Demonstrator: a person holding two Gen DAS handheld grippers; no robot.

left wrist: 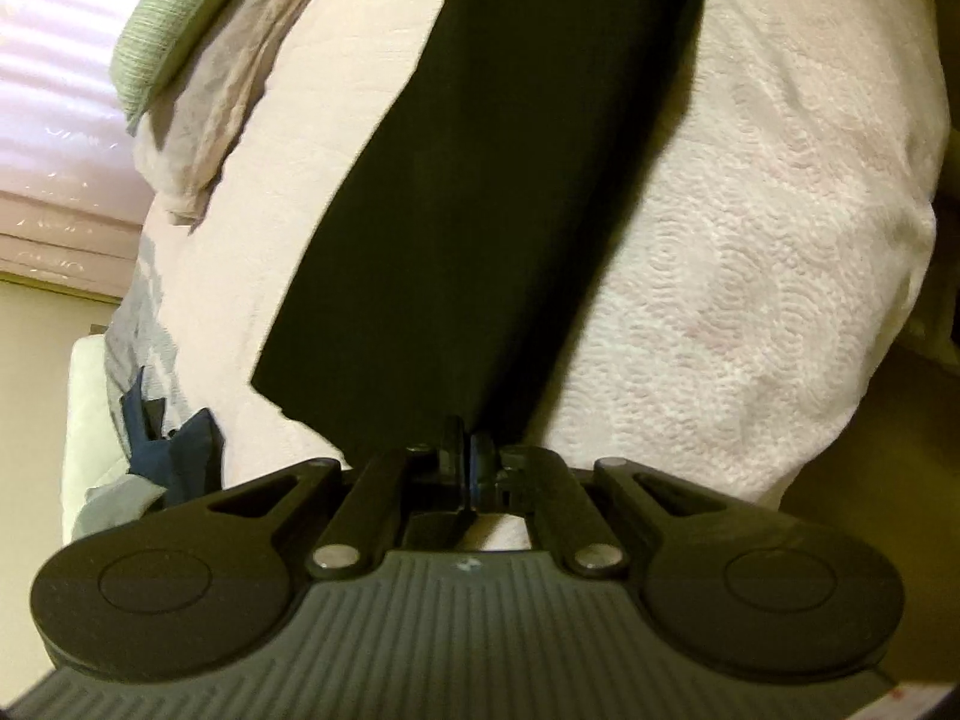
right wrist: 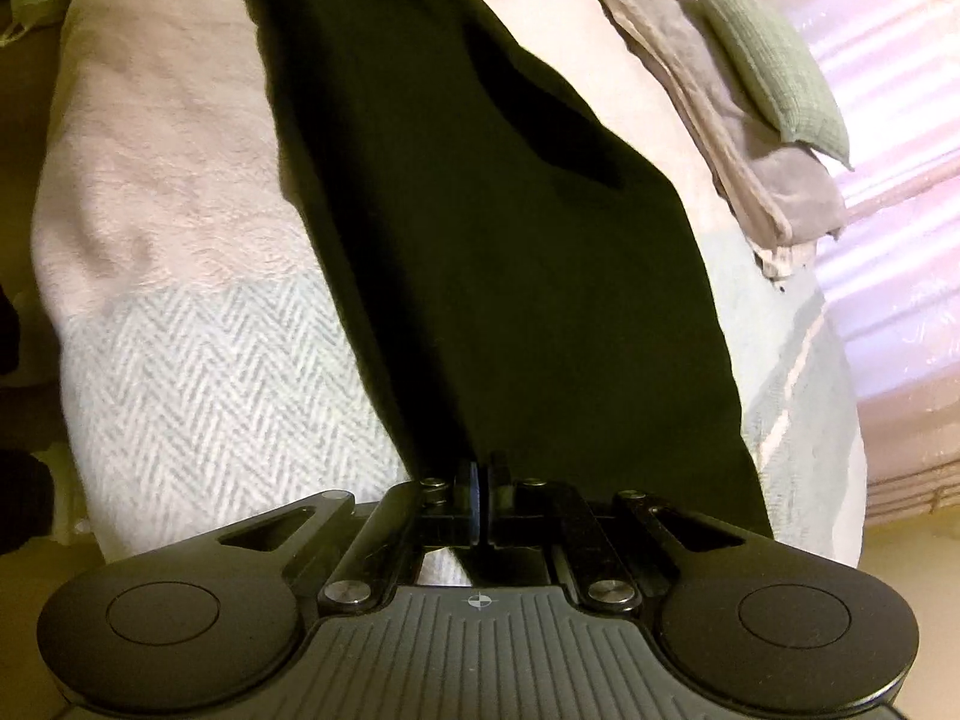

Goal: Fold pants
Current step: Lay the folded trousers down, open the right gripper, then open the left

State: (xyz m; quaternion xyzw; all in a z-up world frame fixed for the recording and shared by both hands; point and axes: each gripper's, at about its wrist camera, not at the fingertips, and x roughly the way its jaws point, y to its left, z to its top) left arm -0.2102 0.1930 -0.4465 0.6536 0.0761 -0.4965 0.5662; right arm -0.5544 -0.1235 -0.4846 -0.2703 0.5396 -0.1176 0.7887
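You've got both tongs clamped on the black pants (left wrist: pixel 480 192): left gripper (left wrist: pixel 467 468) and right gripper (right wrist: pixel 482 495) each pinch the near edge; the pants stretch long across the bedspread (left wrist: pixel 750 276), so folding looks barely begun; far end is cut off, fabric too dark to read layers.

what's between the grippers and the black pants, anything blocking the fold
Nothing visible. The left gripper and right gripper are each shut on the near edge of the black pants. The bedspread ahead lies bare; the folded grey cloth and green pillow sit off to the side.
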